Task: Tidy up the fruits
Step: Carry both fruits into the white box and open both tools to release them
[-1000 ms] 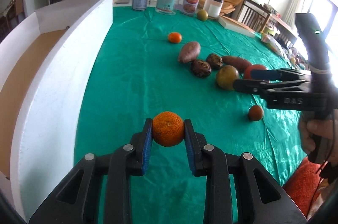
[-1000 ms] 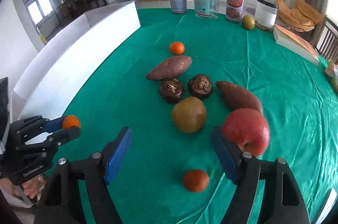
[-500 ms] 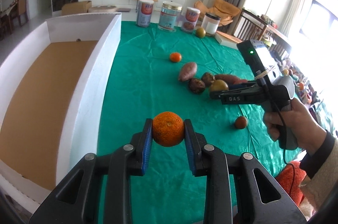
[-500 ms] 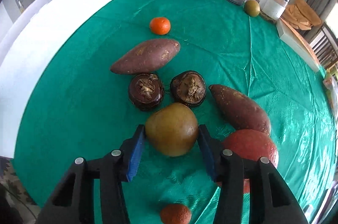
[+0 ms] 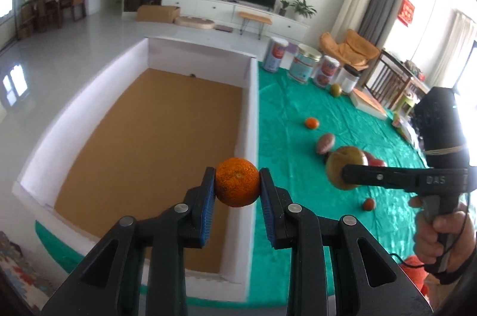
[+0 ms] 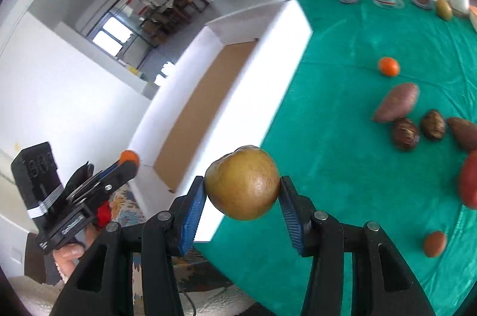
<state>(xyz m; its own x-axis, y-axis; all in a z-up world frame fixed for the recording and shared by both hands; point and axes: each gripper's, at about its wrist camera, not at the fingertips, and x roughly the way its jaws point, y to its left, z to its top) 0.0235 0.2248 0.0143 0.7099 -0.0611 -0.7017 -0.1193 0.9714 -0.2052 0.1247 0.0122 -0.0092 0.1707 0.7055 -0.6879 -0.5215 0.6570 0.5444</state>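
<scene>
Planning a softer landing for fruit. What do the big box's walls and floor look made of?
The box's walls look like matte white foam board or painted card: thick, plain. Its floor looks like bare brown cardboard or cork, flat and dull; I cannot tell which.

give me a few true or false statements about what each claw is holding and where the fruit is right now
1. The left claw grips an orange. True.
2. The right claw is open. False: it is shut on a pear.
3. The white box already holds several fruits. False: no fruit shows on its brown floor.
4. Two sweet potatoes lie on the green tablecloth. True.
</scene>
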